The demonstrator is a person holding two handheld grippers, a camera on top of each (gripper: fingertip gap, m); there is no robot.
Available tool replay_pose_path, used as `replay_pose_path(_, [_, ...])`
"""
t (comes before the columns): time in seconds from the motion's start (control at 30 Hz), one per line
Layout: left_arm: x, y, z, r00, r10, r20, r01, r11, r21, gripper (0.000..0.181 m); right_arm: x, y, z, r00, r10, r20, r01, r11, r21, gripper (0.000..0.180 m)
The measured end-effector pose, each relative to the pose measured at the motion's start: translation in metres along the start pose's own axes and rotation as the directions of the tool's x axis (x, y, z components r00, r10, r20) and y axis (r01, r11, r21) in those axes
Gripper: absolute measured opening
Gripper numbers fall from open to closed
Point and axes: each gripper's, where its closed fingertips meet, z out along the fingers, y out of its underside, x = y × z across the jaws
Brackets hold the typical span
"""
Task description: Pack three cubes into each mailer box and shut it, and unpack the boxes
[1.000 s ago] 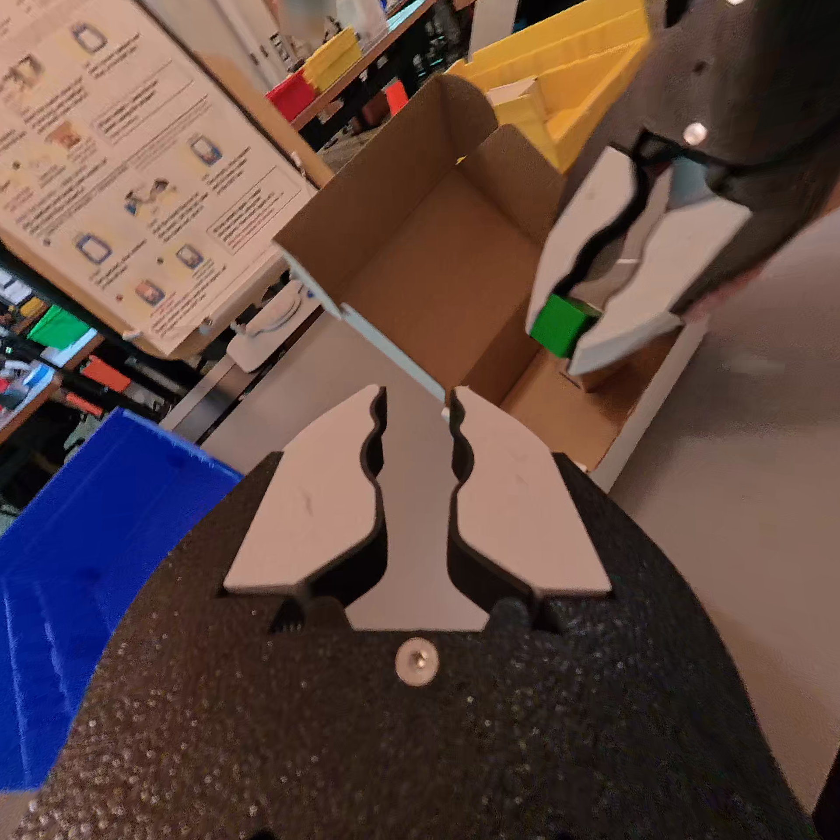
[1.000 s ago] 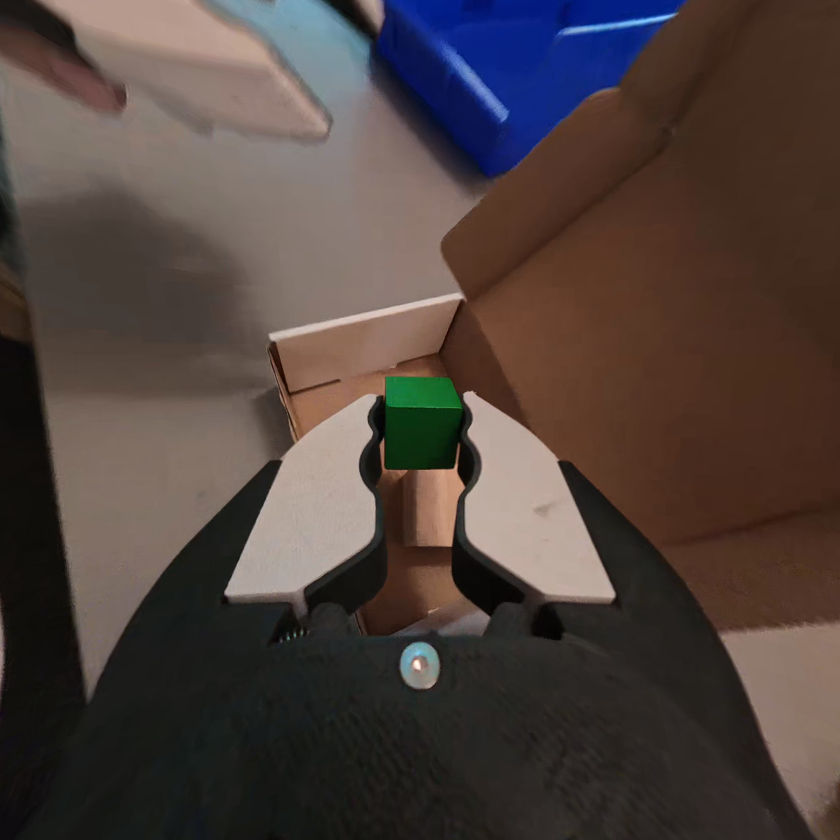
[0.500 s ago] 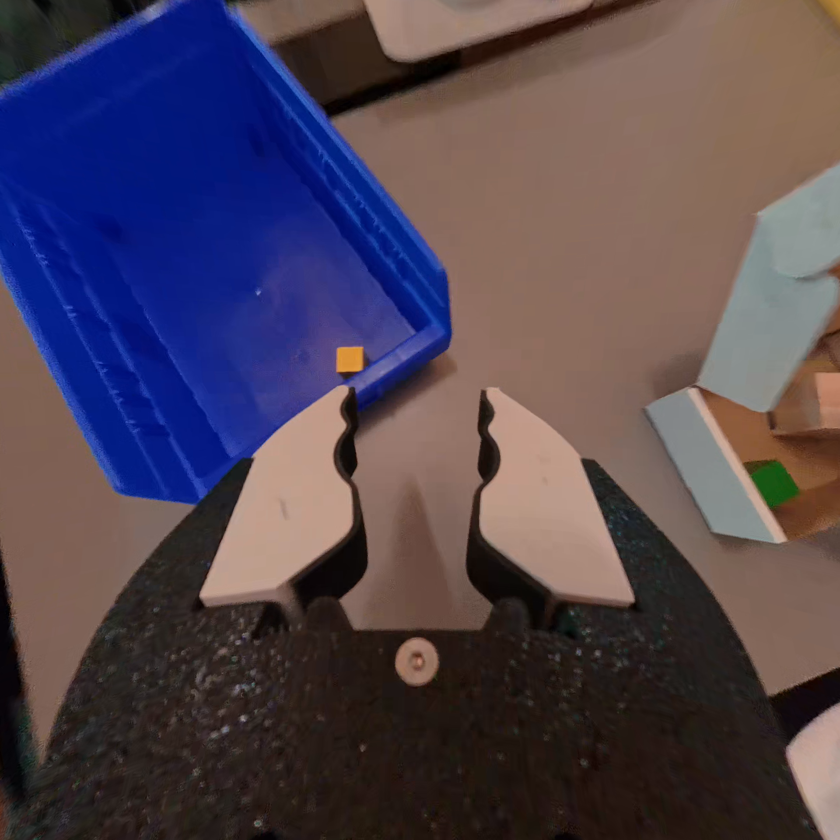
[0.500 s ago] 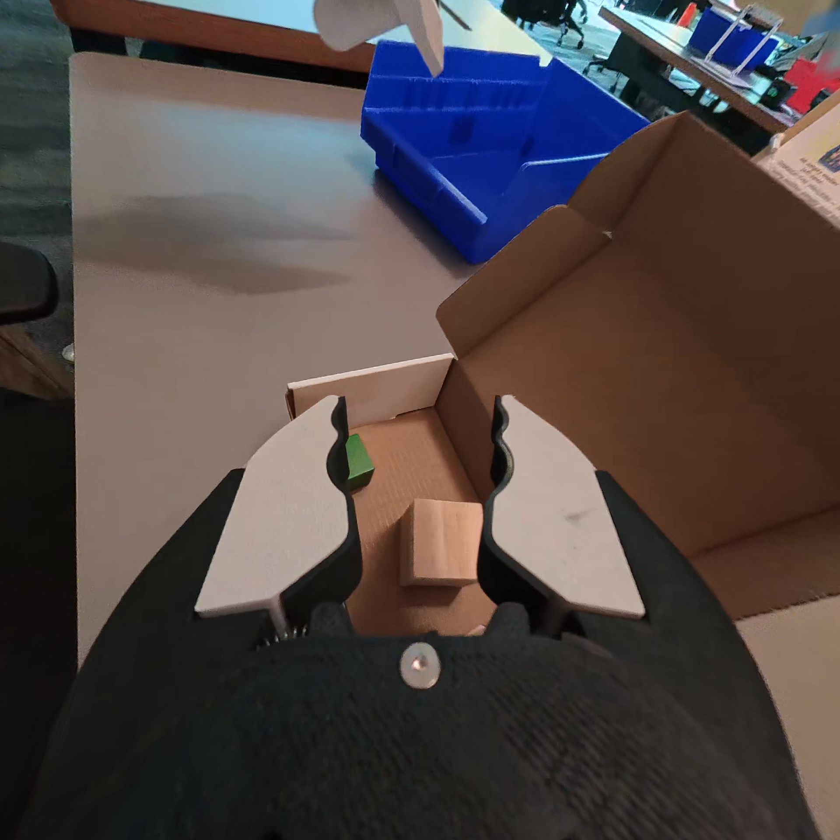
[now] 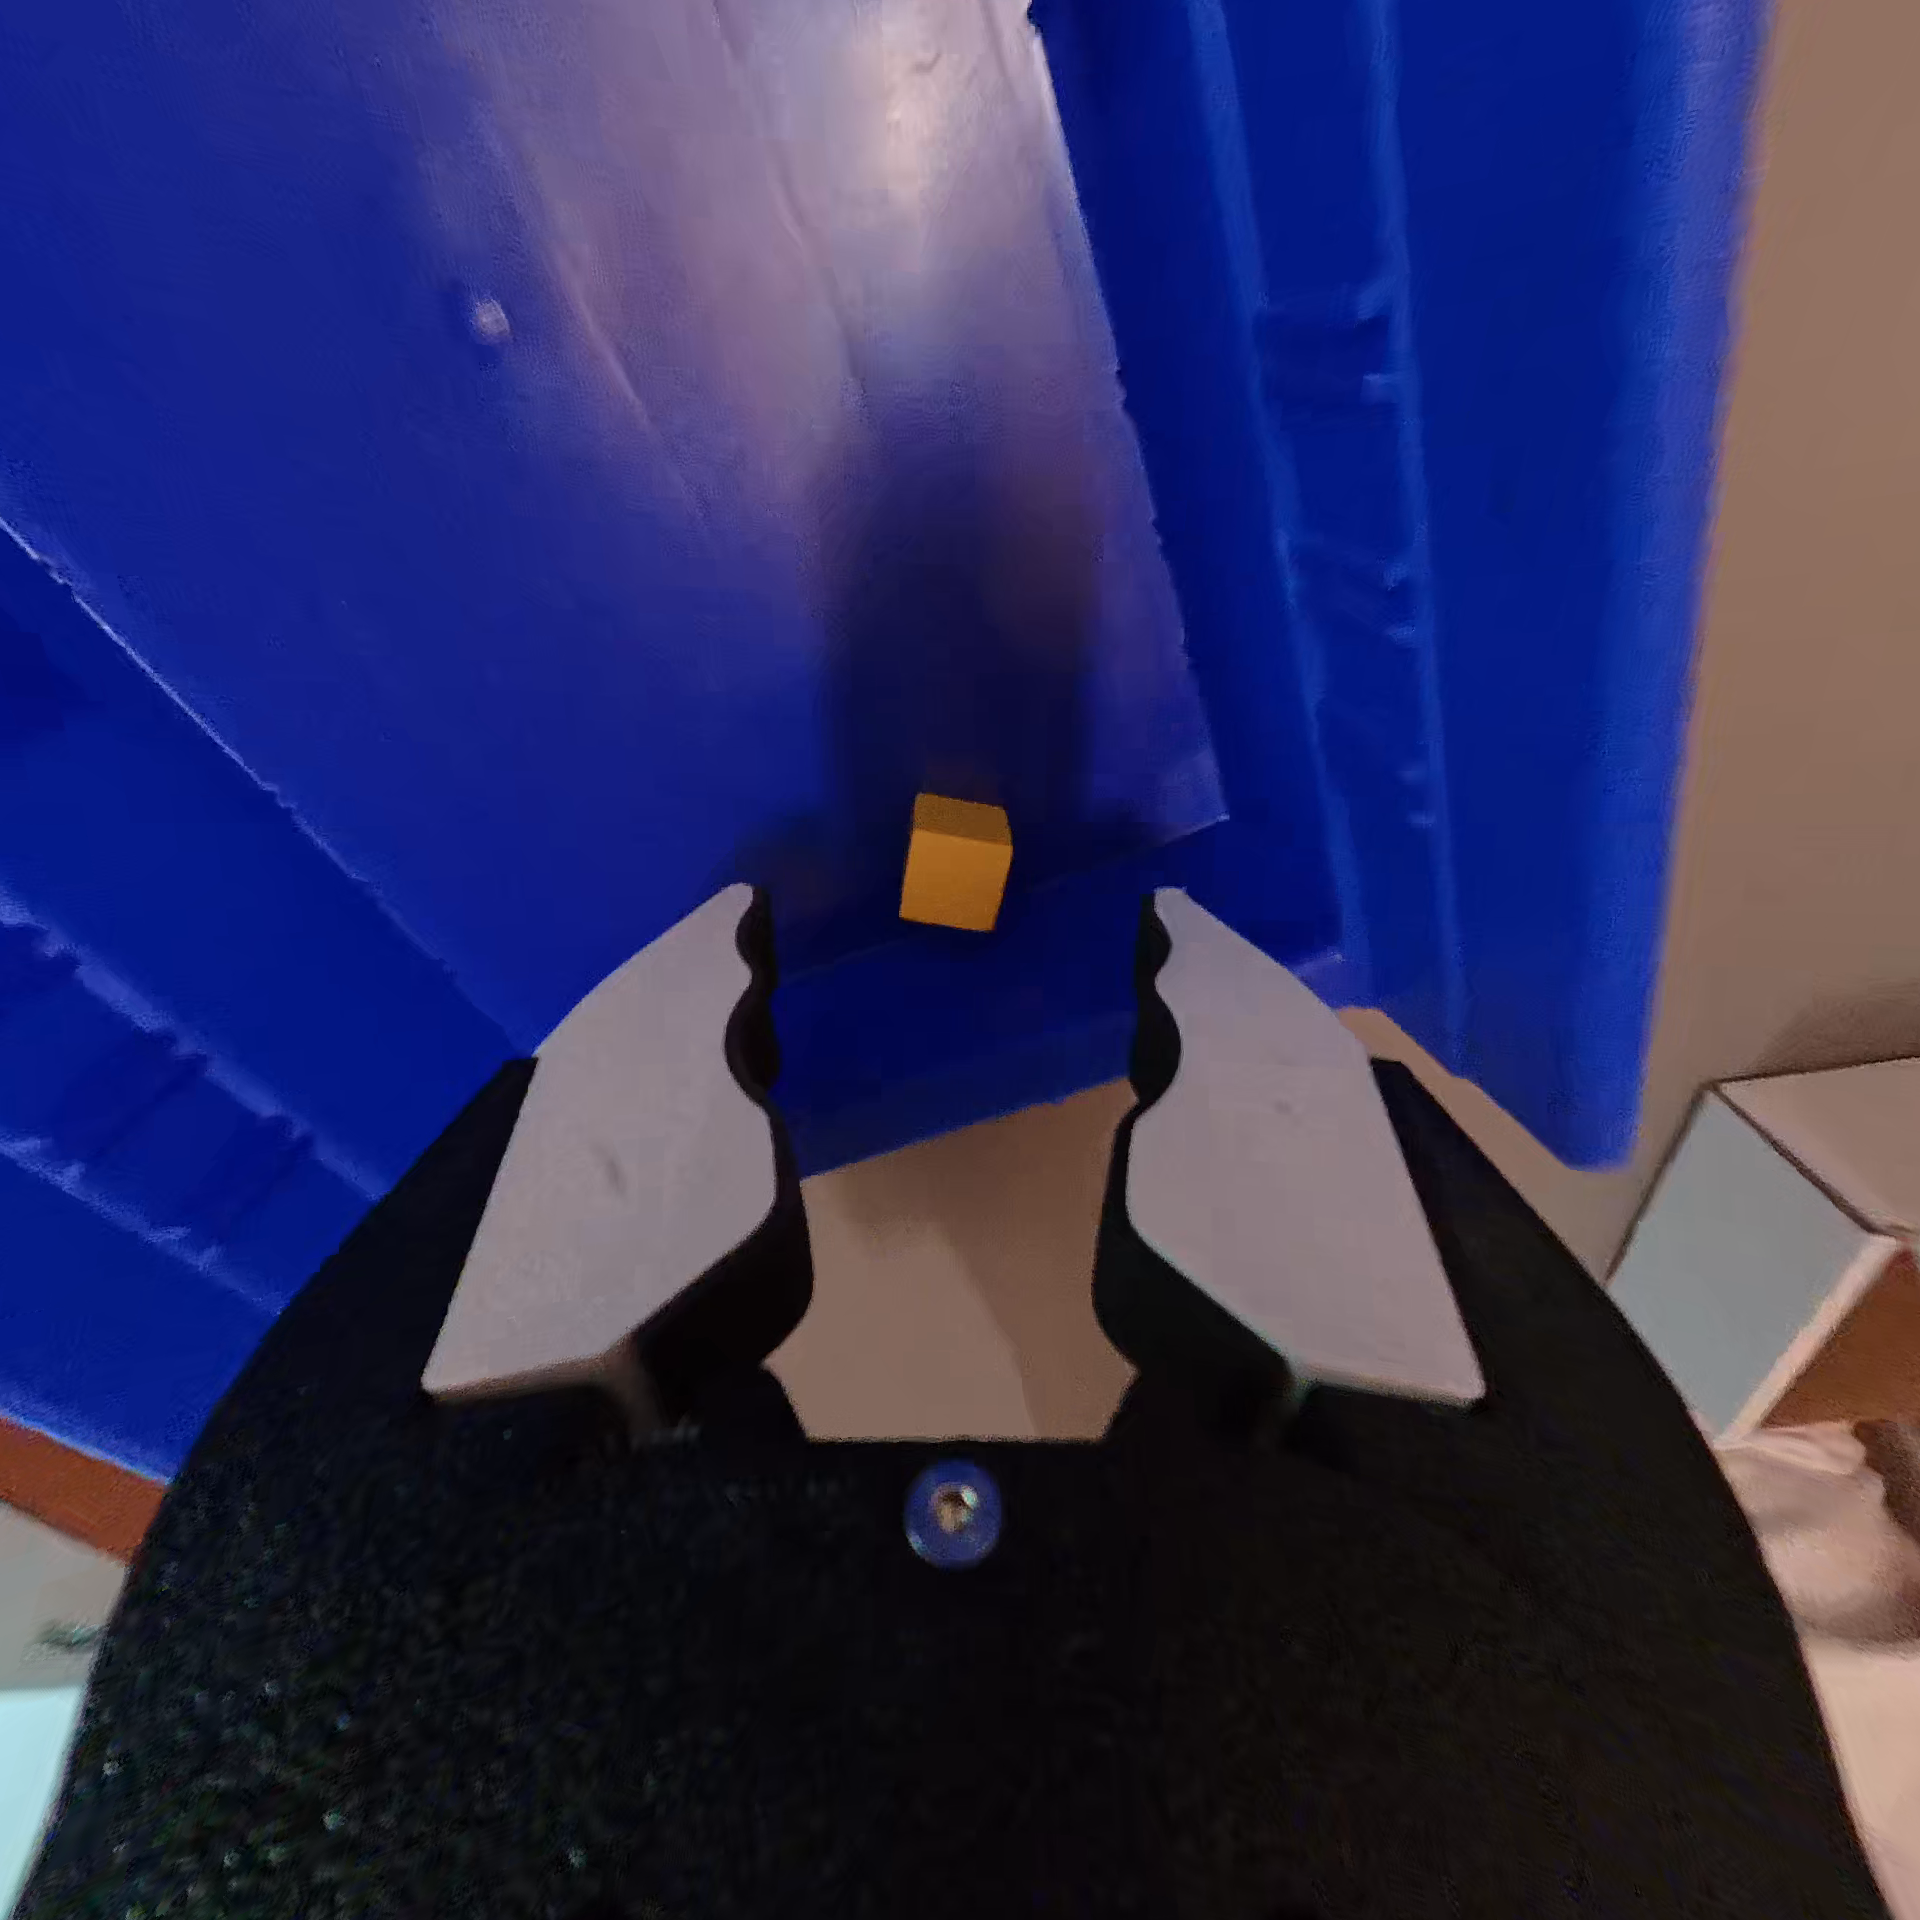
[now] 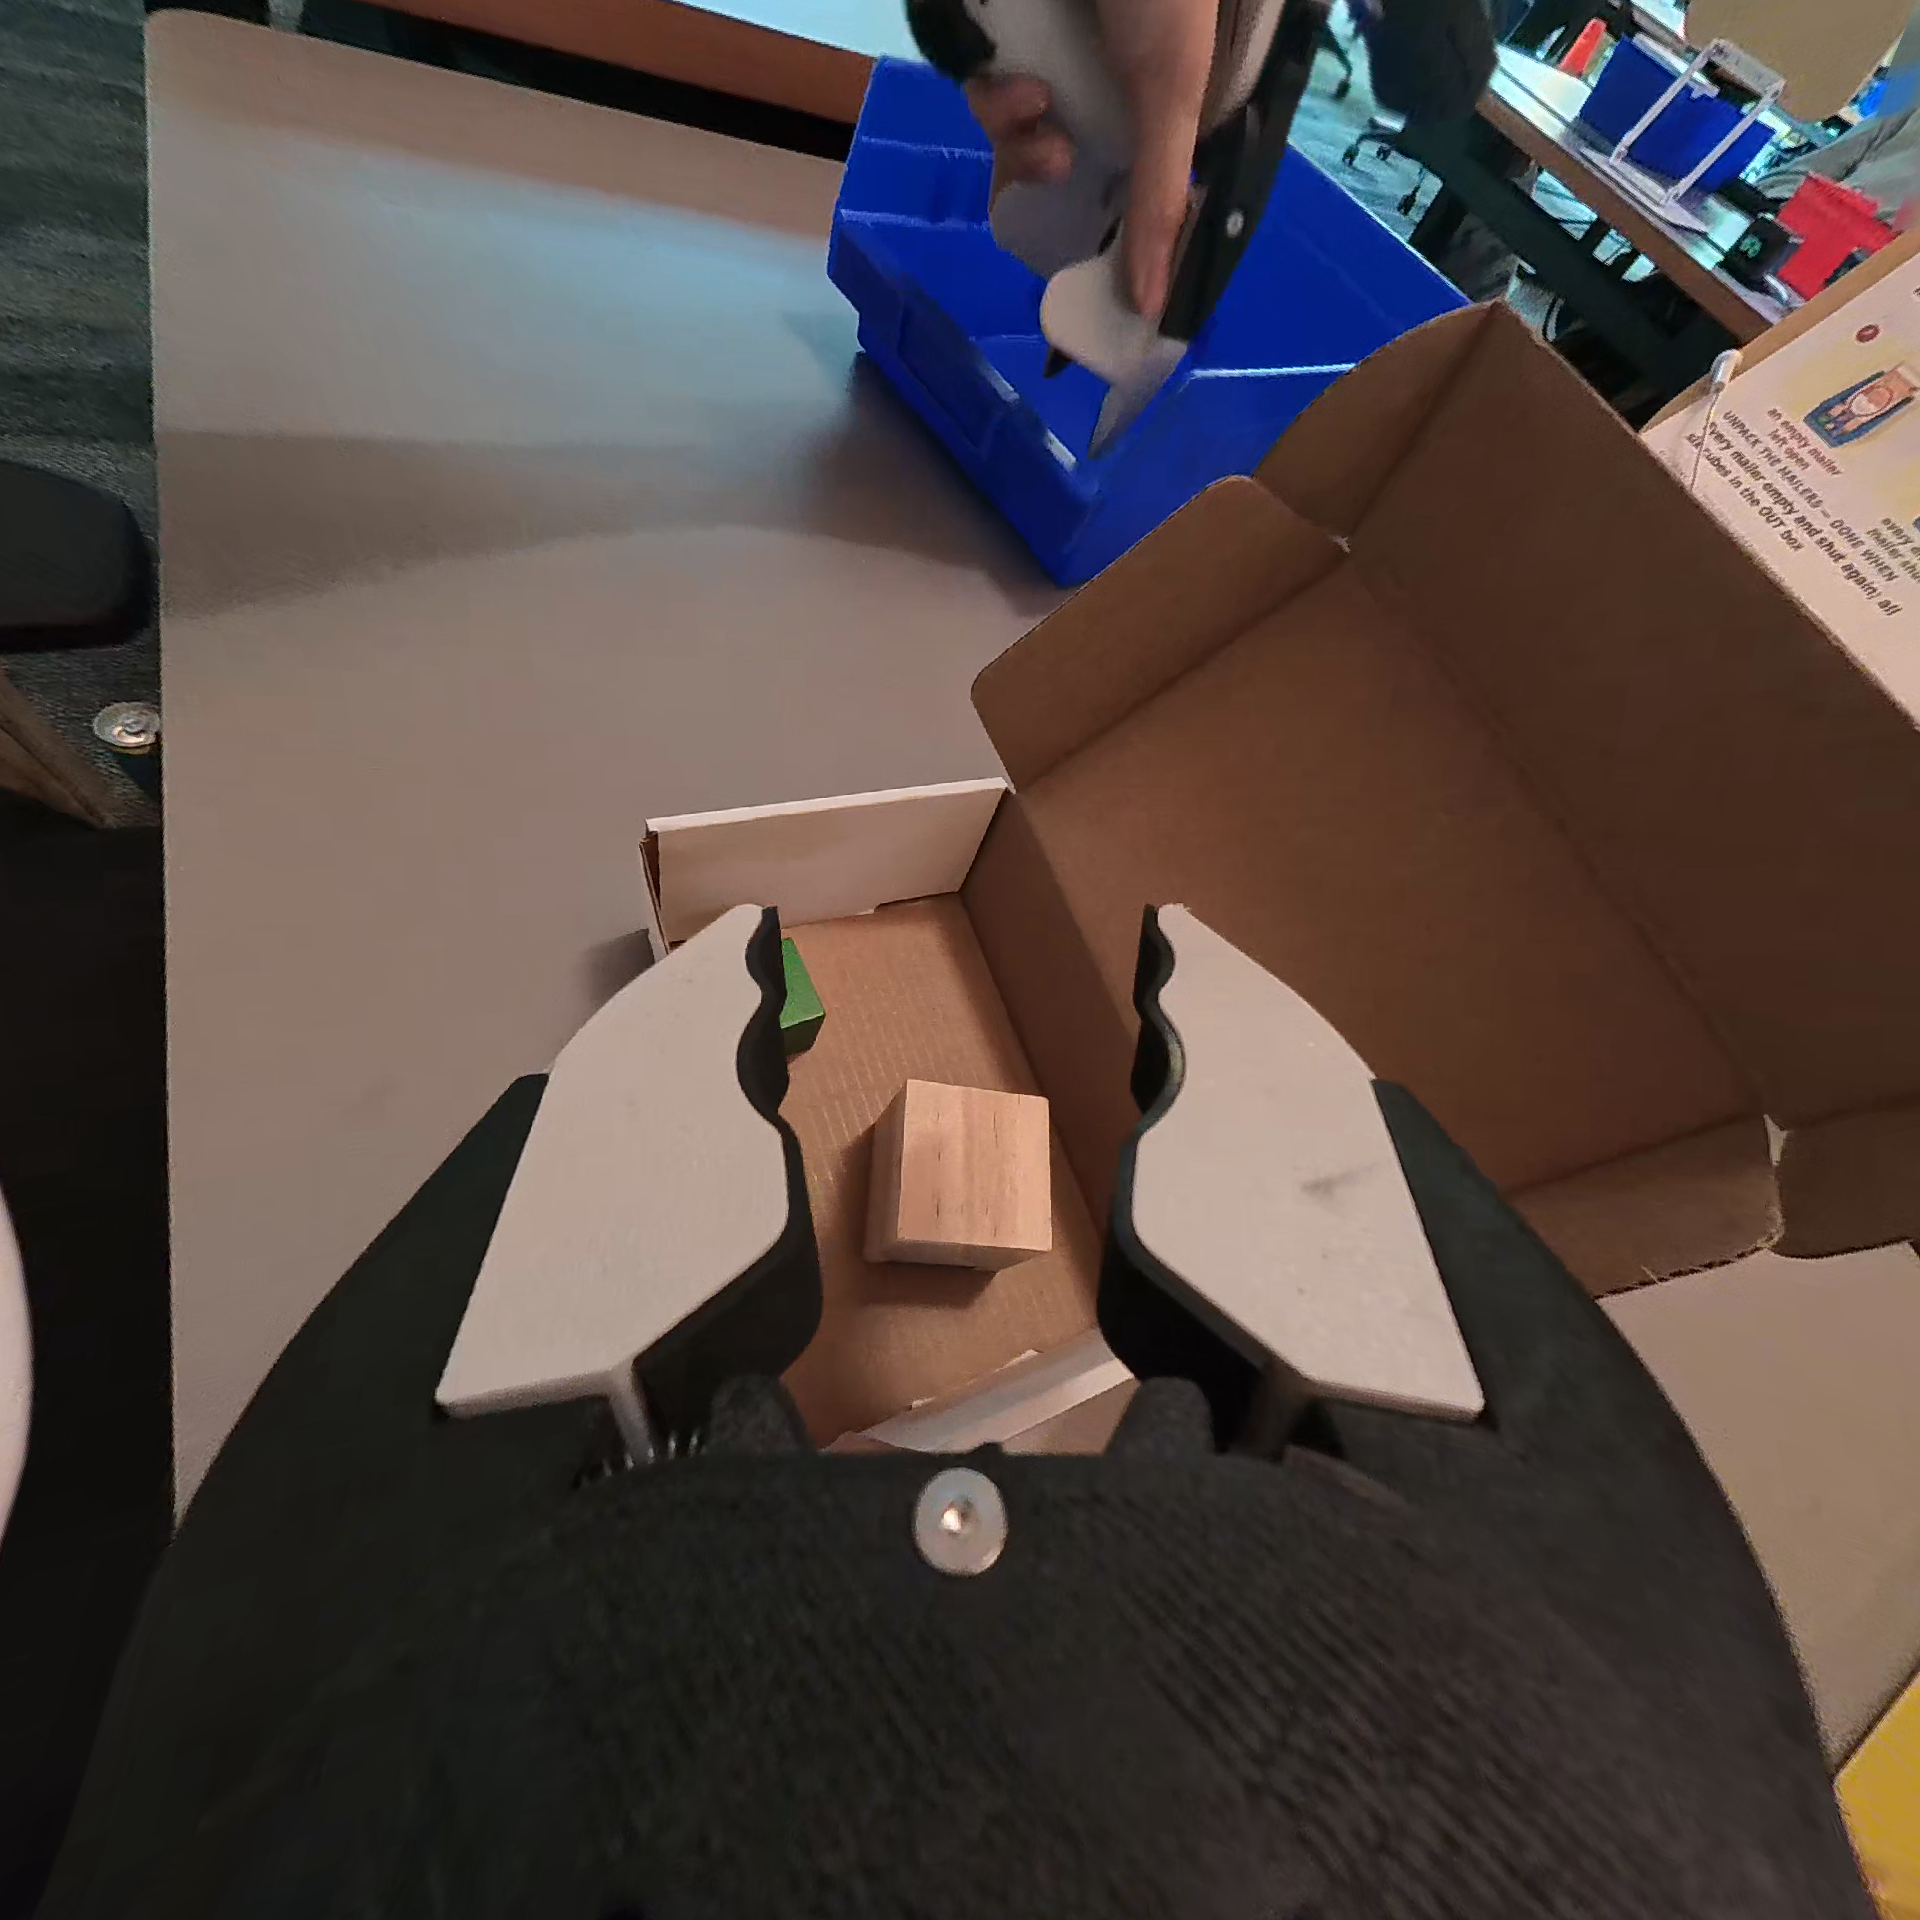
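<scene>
An open mailer box [image 6: 1351, 883] stands on the grey table with its lid folded back. Inside lie a plain wooden cube [image 6: 961, 1172] and a green cube [image 6: 800, 1000], partly hidden behind my right gripper's left finger. My right gripper [image 6: 954, 920] is open and empty above the box. My left gripper [image 5: 951, 904] is open and empty, its tips just short of a small yellow cube [image 5: 954, 875] on the floor of the blue bin [image 5: 520, 468]. The left gripper also shows in the right wrist view [image 6: 1117, 364], held by a hand and dipping into the blue bin [image 6: 977, 343].
A corner of the mailer box [image 5: 1766, 1226] shows at the right of the left wrist view. An instruction sheet [image 6: 1808, 457] stands right of the box. A yellow object [image 6: 1886, 1787] sits at the lower right. A black chair part [image 6: 62, 551] is off the table's left edge. One gripper's finger ends stand about 35 cm off the other's. The plain wooden cube [image 6: 961, 1172] is about 8 cm from my right fingertips.
My right gripper let go of the green cube into the box, opened and lifted. My left gripper swung away from the box to the blue bin, opened wider and closed in on the yellow cube.
</scene>
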Motion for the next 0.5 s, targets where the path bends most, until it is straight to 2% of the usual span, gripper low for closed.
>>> replay_pose_path(0.1, [-0.006,0.004,0.013,0.998,0.015,0.057,-0.009,0.995,-0.102,0.065,-0.001,0.004,0.001,1.000,-0.012,0.007,0.012,1.000,-0.010,0.066])
replay_pose_path(0.23, [-0.008,0.004,0.024,0.998,-0.012,0.059,0.020,0.989,-0.148,0.061,-0.001,0.014,0.003,1.000,0.002,0.027,-0.001,1.000,-0.030,0.069])
replay_pose_path(0.3, [-0.011,0.004,0.028,0.997,-0.044,0.060,0.053,0.986,-0.159,0.054,0.000,0.016,0.004,0.999,0.011,0.031,-0.010,1.000,-0.030,0.069])
replay_pose_path(0.37, [-0.007,0.001,0.029,0.998,-0.066,0.013,0.067,0.987,-0.147,0.024,0.002,0.018,0.004,0.999,0.021,0.029,-0.020,0.999,-0.029,0.069])
replay_pose_path(0.5, [-0.009,-0.003,0.027,0.999,-0.035,0.001,0.035,0.995,-0.089,0.021,0.007,0.021,0.002,1.000,0.021,0.015,-0.020,0.999,-0.034,0.069])
